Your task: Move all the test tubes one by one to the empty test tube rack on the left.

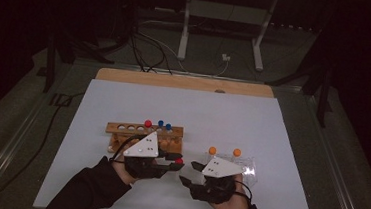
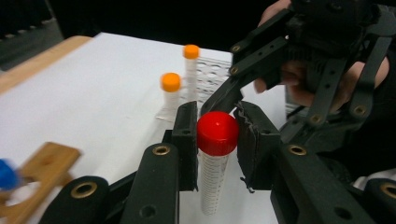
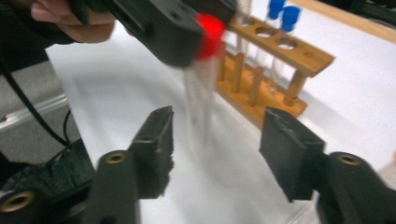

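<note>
Centre frame, the left gripper (image 2: pixel 215 135) is clenched on a red-capped tube (image 2: pixel 215 163); at lower centre of its own view the right gripper (image 3: pixel 215 149) gapes, released

Dark room, grey floor (image 1: pixel 16 121), white desk legs (image 1: pixel 184 29), cables (image 1: pixel 143 46)
</note>
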### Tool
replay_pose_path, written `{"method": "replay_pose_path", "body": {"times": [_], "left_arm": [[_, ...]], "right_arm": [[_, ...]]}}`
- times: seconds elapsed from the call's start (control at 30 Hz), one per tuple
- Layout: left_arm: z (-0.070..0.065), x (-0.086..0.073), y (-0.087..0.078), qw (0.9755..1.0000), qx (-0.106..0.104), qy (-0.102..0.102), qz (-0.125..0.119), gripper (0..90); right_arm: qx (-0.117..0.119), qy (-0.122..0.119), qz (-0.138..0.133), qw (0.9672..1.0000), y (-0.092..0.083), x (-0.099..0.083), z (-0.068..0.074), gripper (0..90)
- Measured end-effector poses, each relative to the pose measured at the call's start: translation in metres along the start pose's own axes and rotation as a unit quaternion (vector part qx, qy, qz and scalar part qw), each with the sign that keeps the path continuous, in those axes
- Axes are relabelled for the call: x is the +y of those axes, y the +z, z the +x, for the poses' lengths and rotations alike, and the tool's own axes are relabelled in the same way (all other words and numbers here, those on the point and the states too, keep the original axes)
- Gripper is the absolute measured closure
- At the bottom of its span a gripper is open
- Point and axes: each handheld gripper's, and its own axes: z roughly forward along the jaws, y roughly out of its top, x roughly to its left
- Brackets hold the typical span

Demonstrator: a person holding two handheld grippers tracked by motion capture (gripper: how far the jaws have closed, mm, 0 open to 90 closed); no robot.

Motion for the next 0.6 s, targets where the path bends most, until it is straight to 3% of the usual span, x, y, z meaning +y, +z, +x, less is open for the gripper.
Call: {"method": "replay_pose_path", "body": {"times": [0.07, 0.2, 0.43, 0.6], "left_arm": [[0.004, 0.002, -0.008, 0.9999, 0.011, 0.001, -0.003, 71.8], [0.012, 0.006, -0.025, 0.9993, 0.038, -0.001, -0.009, 71.7], [0.026, 0.012, -0.053, 0.9964, 0.082, -0.006, -0.02, 71.7], [0.032, 0.015, -0.071, 0.9934, 0.111, -0.008, -0.029, 71.7]], "right_arm": [[-0.006, 0.007, -0.006, 0.9999, -0.003, 0.001, -0.002, 31.2], [-0.01, 0.013, -0.018, 0.9997, -0.011, 0.002, -0.005, 24.6], [-0.034, 0.024, -0.032, 0.9986, -0.019, 0.002, -0.012, 5.1], [-0.027, 0.027, -0.041, 0.9984, -0.024, 0.0, -0.016, 0.0]]}}
